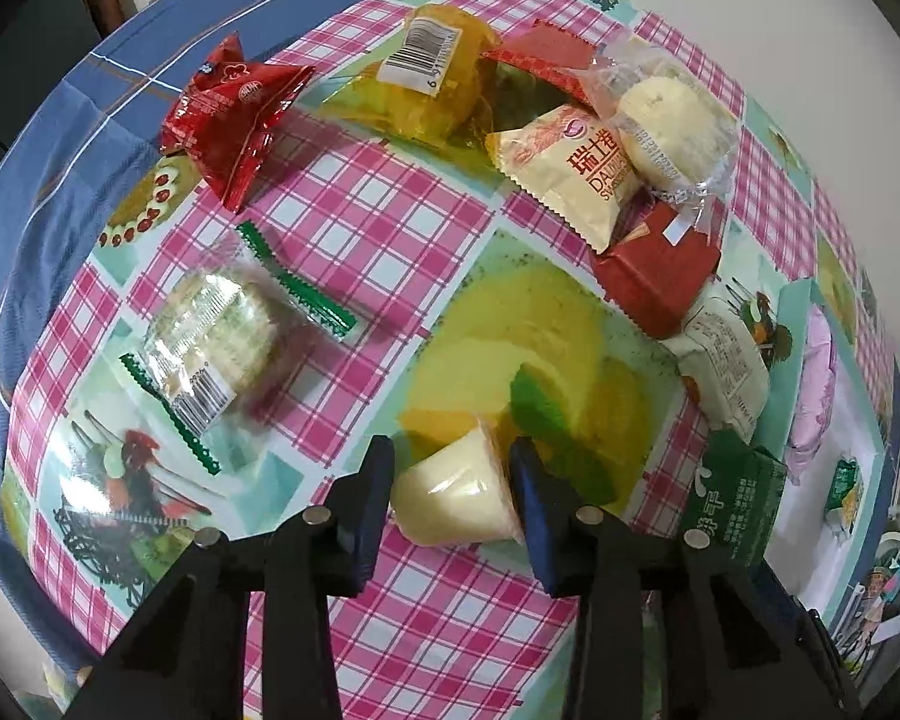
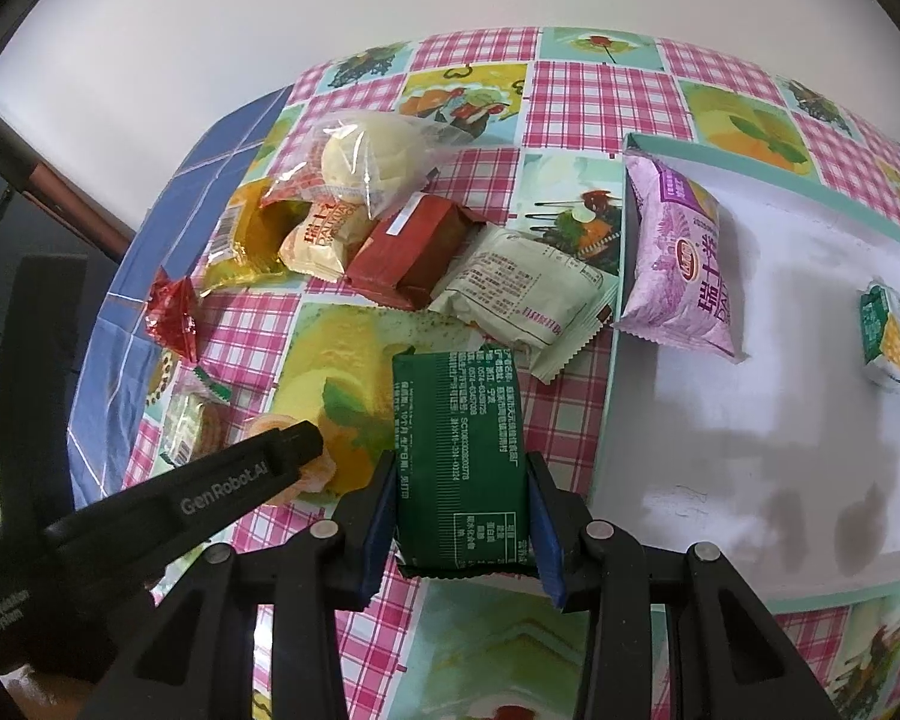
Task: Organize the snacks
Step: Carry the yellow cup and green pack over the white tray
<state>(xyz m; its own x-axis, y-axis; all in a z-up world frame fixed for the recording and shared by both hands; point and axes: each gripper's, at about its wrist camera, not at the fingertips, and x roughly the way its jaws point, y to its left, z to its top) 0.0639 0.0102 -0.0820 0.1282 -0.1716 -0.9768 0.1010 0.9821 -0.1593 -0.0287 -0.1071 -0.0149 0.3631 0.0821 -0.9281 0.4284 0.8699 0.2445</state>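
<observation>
Far left on my left wrist cam there's a red foil snack pouch (image 1: 231, 114) near the blue cloth edge (image 1: 42, 192), and below it a clear-wrapped round cracker pack with green crimped ends (image 1: 216, 336), a bit blurred. Both sit well apart from my left gripper (image 1: 450, 483), which is pinching a small pale jelly cup (image 1: 459, 495) lying on its side, narrow end pointing up-left toward the table middle. Plenty of bare checked tablecloth (image 1: 354, 222) around it.

Further right is the pile: yellow bag with a barcode (image 1: 432, 69), cream Swiss-roll pack (image 1: 576, 171), clear bag with a pale round cake (image 1: 669, 120) on top, dark red box-shaped pack (image 1: 654, 285) and a whitish pack (image 1: 729, 360) leaning against it. That heap blocks the straight line to the back.

On the right wrist cam my right gripper (image 2: 465, 516) is clamped on a dark green snack pack (image 2: 462, 456), long axis running straight away from me, far end just beside the whitish pack. To its right is the white tray with a teal rim (image 2: 606, 420), holding 2 things: a purple Swiss-roll pack (image 2: 684, 264) at its left wall and a small green-and-yellow pack (image 2: 891, 336) at the right. The near half of the tray is open.
</observation>
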